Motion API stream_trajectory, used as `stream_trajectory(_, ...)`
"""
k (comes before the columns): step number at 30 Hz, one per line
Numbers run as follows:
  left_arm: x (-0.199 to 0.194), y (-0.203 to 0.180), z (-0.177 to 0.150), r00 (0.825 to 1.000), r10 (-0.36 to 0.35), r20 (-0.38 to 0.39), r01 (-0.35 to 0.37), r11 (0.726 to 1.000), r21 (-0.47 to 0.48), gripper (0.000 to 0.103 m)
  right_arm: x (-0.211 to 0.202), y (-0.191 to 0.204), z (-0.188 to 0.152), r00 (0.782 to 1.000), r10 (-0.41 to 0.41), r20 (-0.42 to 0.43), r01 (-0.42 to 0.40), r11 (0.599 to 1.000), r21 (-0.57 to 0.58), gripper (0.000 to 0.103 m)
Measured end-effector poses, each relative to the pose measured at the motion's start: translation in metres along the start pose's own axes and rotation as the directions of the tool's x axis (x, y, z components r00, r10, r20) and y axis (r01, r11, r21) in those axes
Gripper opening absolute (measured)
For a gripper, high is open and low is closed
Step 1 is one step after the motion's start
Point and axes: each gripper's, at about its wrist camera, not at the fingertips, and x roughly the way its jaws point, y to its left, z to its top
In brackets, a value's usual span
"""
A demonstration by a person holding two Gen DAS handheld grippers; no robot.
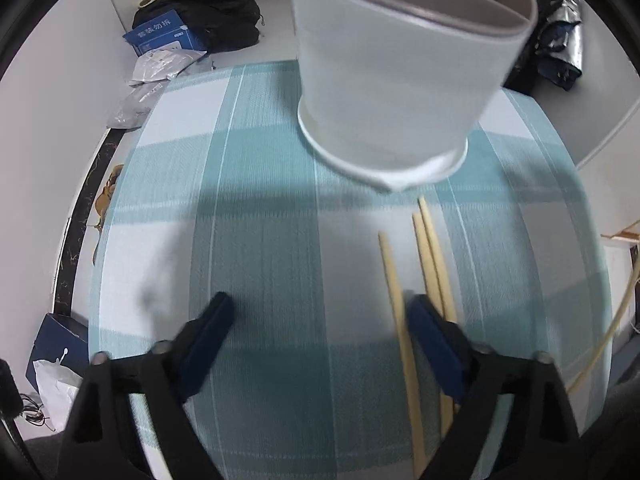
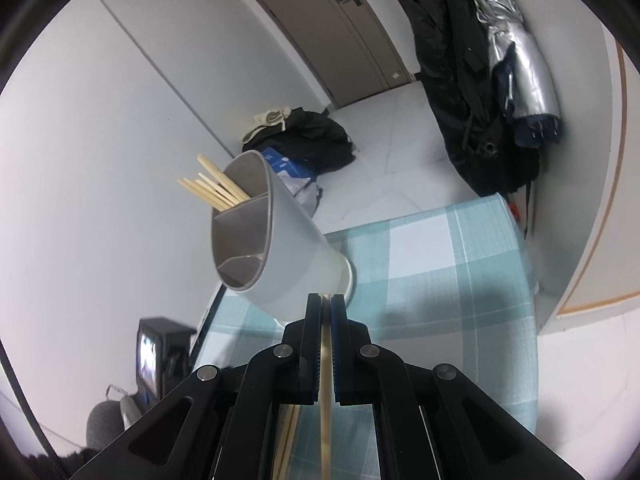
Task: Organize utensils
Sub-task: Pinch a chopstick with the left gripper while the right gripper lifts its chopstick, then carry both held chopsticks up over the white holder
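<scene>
Tablecloth [image 1: 260, 240]: bare checked cloth ahead of both claws; edge well clear.
Holder [image 2: 280, 248]: divided grey cup, up and left of the right gripper [image 2: 326, 300], several sticks already inside.
Loose chopsticks [image 1: 430, 248]: three on the cloth, long axes pointing toward the holder, beside the left gripper [image 1: 320, 308].
Left gripper: jaws apart, nothing pinched; contact with the nearest stick unclear through blur.
Right gripper: clamped on a single chopstick [image 2: 326, 380], lengthwise.

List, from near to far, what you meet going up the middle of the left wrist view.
Left gripper, open over the checked tablecloth → loose chopsticks lying on the cloth → grey utensil holder → black bag on the floor against the wall.
</scene>
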Motion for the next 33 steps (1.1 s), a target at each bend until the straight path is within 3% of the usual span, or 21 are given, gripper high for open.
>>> stream_trajectory(2,-0.002,-0.006,-0.001,1.000,0.003,-0.008,-0.003,1.000,-0.005,0.064,-0.001,0.001,0.000,1.000,0.001,0.002,-0.001,1.000,-0.006,0.004)
stream_trajectory(7,-0.004,-0.027,0.004,0.997,-0.010,-0.082,0.012,1.000,0.021,0.012,-0.002,0.001,-0.001,1.000,0.002,0.001,-0.002,1.000,-0.004,0.004)
stream_trajectory(9,-0.002,-0.033,0.006,0.995,-0.009,-0.103,0.011,1.000,0.018,0.003,-0.002,0.002,0.000,1.000,0.003,0.007,-0.003,1.000,-0.006,0.004)
stream_trajectory(15,-0.002,-0.025,0.003,0.994,-0.058,-0.093,0.052,0.996,-0.068,0.002,-0.003,0.002,0.002,1.000,0.000,0.026,0.001,1.000,-0.003,0.004)
stream_trajectory(18,-0.017,-0.016,-0.005,0.998,-0.061,-0.027,0.059,0.995,-0.082,0.002,-0.001,-0.001,0.000,1.000,-0.004,0.019,0.004,1.000,0.014,0.004)
stream_trajectory(22,-0.052,-0.008,-0.014,0.990,-0.095,0.109,0.105,0.990,-0.092,0.002,-0.010,0.006,-0.001,0.999,0.004,0.043,-0.004,1.000,-0.005,0.004)
stream_trajectory(25,-0.083,-0.008,-0.024,0.973,-0.103,0.208,0.120,0.990,-0.072,0.002,-0.018,0.013,-0.003,0.997,0.014,0.072,-0.013,1.000,-0.025,0.004)
stream_trajectory(33,-0.138,-0.013,-0.040,0.904,-0.147,0.401,0.146,0.989,0.035,0.002,-0.033,0.035,-0.015,0.993,0.011,0.118,0.001,0.995,-0.100,0.004)
